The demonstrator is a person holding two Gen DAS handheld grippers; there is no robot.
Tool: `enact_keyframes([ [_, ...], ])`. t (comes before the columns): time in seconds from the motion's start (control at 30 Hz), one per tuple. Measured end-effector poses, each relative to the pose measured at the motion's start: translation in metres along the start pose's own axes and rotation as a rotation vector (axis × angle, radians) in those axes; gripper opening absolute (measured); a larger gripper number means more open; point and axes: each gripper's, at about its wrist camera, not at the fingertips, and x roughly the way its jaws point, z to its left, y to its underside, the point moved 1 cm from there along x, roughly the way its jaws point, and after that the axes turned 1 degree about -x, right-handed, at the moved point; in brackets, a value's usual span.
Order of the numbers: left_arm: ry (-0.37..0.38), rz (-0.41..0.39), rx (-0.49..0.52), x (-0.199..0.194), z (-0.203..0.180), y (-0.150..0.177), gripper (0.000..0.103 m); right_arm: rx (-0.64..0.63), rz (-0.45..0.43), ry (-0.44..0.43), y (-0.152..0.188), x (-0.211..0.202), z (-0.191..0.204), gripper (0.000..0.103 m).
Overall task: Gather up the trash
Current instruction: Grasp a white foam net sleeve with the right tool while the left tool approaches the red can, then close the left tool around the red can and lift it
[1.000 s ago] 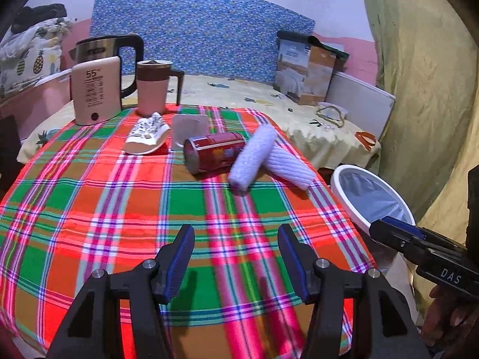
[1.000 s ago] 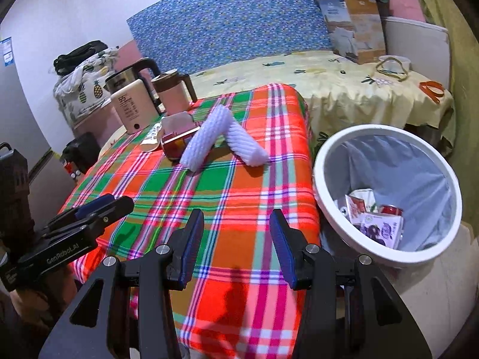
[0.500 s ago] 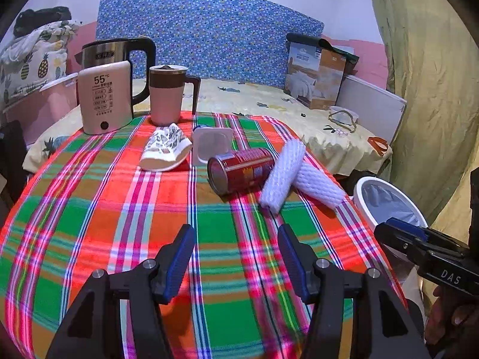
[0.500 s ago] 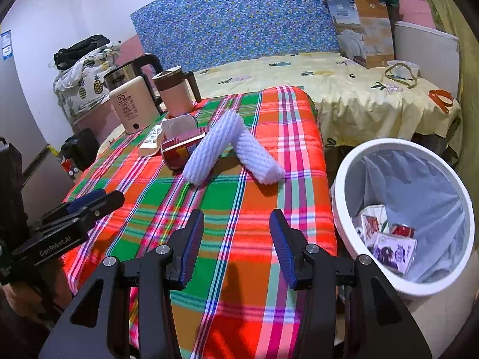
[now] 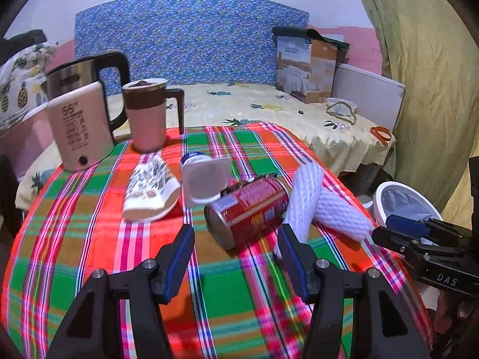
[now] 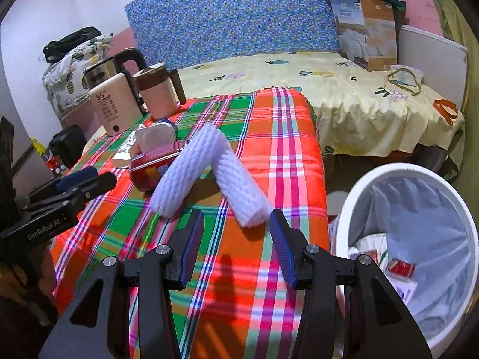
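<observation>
A red can (image 5: 247, 209) lies on its side on the plaid tablecloth (image 5: 89, 239), between a clear plastic cup (image 5: 203, 179) and a bent white foam net sleeve (image 5: 317, 206). A crumpled printed wrapper (image 5: 149, 191) lies left of the cup. My left gripper (image 5: 236, 257) is open and empty, just short of the can. My right gripper (image 6: 236, 248) is open and empty, just short of the foam sleeve (image 6: 209, 167). The can (image 6: 149, 164) lies left of the sleeve. The white trash bin (image 6: 344, 209) stands on the floor at the table's right edge, with some trash inside.
An electric kettle (image 5: 80, 119) and a pink lidded mug (image 5: 148, 113) stand at the table's far left. A bed with a yellow sheet (image 6: 329, 89) and a cardboard box (image 6: 371, 30) lies behind the table. A yellow curtain (image 5: 434, 74) hangs on the right.
Both grippers have moved forward over the table toward the trash: the left one toward the can, the right one toward the foam sleeve. Both stayed open.
</observation>
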Motion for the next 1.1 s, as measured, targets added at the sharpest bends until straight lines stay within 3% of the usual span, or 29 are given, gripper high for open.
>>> enact_keyframes([
  [0.37, 0.059, 0.021, 0.075, 0.050, 0.008, -0.024, 0.057, -0.004, 0.060, -0.005, -0.006, 0.029, -0.007, 0.048],
  [0.6, 0.107, 0.071, 0.132, 0.065, 0.005, -0.017, 0.060, 0.007, 0.071, -0.006, -0.008, 0.036, -0.010, 0.048],
  [0.67, 0.129, 0.085, 0.153, 0.065, 0.001, -0.013, 0.060, 0.006, 0.065, -0.010, -0.008, 0.034, -0.009, 0.033],
  [0.87, 0.148, 0.102, 0.169, 0.067, -0.008, -0.009, 0.060, 0.012, 0.059, -0.028, -0.006, 0.031, -0.007, 0.025],
  [0.93, 0.134, 0.102, 0.159, 0.069, -0.009, -0.010, 0.060, 0.018, 0.056, -0.034, -0.005, 0.029, -0.007, 0.017],
  [1.1, 0.119, 0.112, 0.150, 0.077, -0.014, -0.015, 0.060, 0.027, 0.053, -0.039, -0.002, 0.028, -0.007, 0.017],
])
